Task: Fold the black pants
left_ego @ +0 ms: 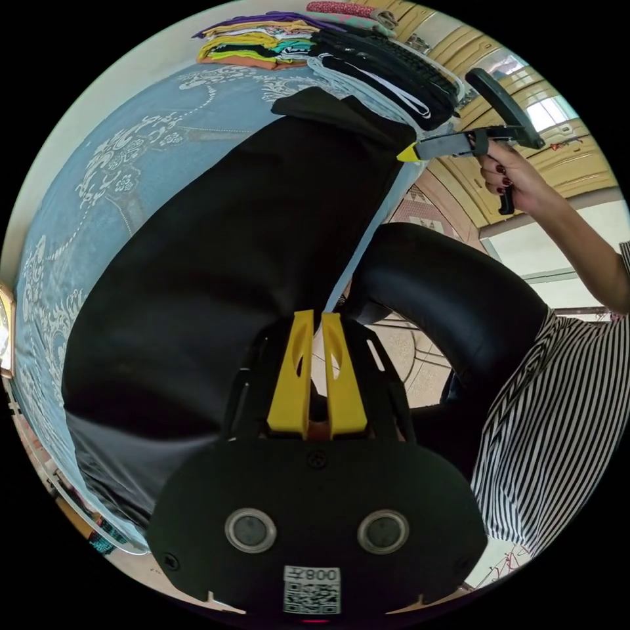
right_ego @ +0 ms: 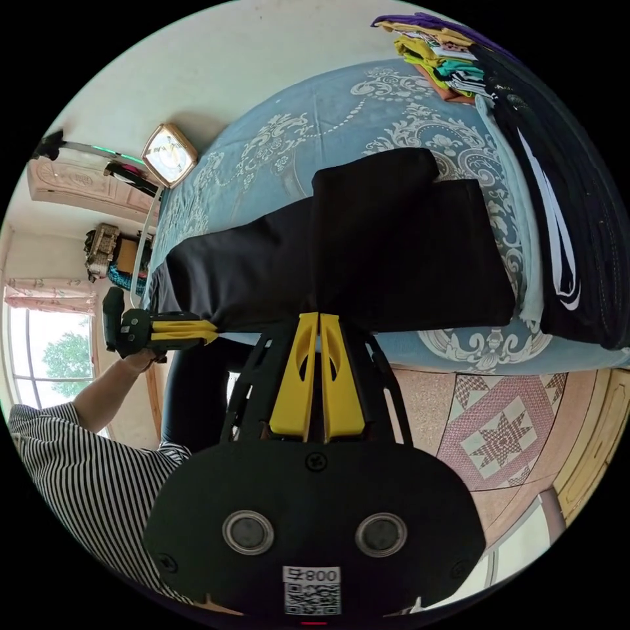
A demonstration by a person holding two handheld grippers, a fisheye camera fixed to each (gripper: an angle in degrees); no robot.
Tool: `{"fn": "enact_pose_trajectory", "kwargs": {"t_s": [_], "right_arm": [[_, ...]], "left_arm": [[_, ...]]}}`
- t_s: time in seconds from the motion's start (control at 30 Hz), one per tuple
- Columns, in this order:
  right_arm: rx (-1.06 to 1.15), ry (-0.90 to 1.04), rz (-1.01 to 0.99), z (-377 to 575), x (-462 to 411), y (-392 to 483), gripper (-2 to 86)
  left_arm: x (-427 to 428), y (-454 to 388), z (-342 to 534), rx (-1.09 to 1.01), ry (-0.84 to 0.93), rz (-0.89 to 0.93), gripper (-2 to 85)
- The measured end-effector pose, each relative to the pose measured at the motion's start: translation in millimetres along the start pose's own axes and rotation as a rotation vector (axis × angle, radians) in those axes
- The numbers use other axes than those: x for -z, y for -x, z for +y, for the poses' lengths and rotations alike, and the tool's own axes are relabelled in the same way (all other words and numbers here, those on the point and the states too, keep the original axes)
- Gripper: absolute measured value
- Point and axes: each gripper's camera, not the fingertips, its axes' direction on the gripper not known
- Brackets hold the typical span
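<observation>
The black pants (right_ego: pixel 394 249) lie folded on the blue bed (right_ego: pixel 275 157). The left gripper (left_ego: pixel 317 318) and right gripper (right_ego: pixel 319 318) each pinch their near edge. Stacked clothes (right_ego: pixel 558 184) sit just beside them

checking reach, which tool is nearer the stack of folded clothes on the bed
Right. The right tool grips the black pants at the edge close to the stack of folded clothes; the left tool holds the opposite end, far from it.
</observation>
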Motion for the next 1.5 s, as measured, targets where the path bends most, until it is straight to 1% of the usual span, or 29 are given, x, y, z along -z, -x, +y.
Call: {"fn": "enact_pose_trajectory", "kwargs": {"t_s": [0.1,0.2,0.3,0.37,0.5,0.6,0.67,0.73,0.87,0.97,1.03,1.13,1.2,1.33,1.4,1.47,1.5], "right_arm": [[0.002,0.049,0.038,14,-21,-5,0.4],[-0.029,0.016,-0.014,33,-24,-10,0.7],[-0.040,0.014,0.087,52,-20,-7,1.3],[-0.013,-0.027,0.145,61,-10,3,2.3],[0.117,-0.145,0.275,57,2,47,6.4],[0.239,-0.185,0.413,40,-12,78,7.9],[0.296,-0.164,0.497,30,-29,90,8.5],[0.336,-0.113,0.553,21,-54,95,8.1],[0.311,-0.071,0.608,23,-71,87,5.3],[0.227,-0.154,0.544,43,-46,73,3.7],[0.124,-0.264,0.401,69,-8,49,3.0],[-0.014,-0.369,0.243,107,31,4,2.2],[-0.102,-0.387,0.176,127,42,-25,1.8],[-0.253,-0.339,-0.004,157,29,-80,1.1],[-0.294,-0.323,-0.021,163,21,-89,0.9],[-0.322,-0.331,-0.057,168,18,-97,0.8],[-0.337,-0.339,-0.083,170,17,-101,0.8]], "left_arm": [[6,5,-17,0.031,0.003,0.047,2.6],[22,12,-29,0.067,-0.035,0.112,2.6],[45,19,-38,0.103,-0.139,0.188,2.7],[55,28,-56,0.125,-0.197,0.237,2.6],[55,48,-103,0.170,-0.255,0.311,2.6],[51,70,-145,0.254,-0.321,0.419,2.5],[47,89,-171,0.343,-0.375,0.497,2.1],[46,98,-184,0.383,-0.394,0.515,1.9],[47,103,-202,0.363,-0.370,0.507,1.5],[51,102,-210,0.342,-0.370,0.502,1.3],[55,100,-217,0.317,-0.385,0.501,1.4],[61,92,-239,0.245,-0.386,0.484,1.8],[63,82,-259,0.189,-0.361,0.448,2.2],[64,59,-305,0.086,-0.305,0.326,2.7],[64,51,-322,0.055,-0.283,0.256,2.8],[58,43,-339,0.027,-0.229,0.150,2.6],[56,41,-342,0.020,-0.211,0.129,2.5]]}}
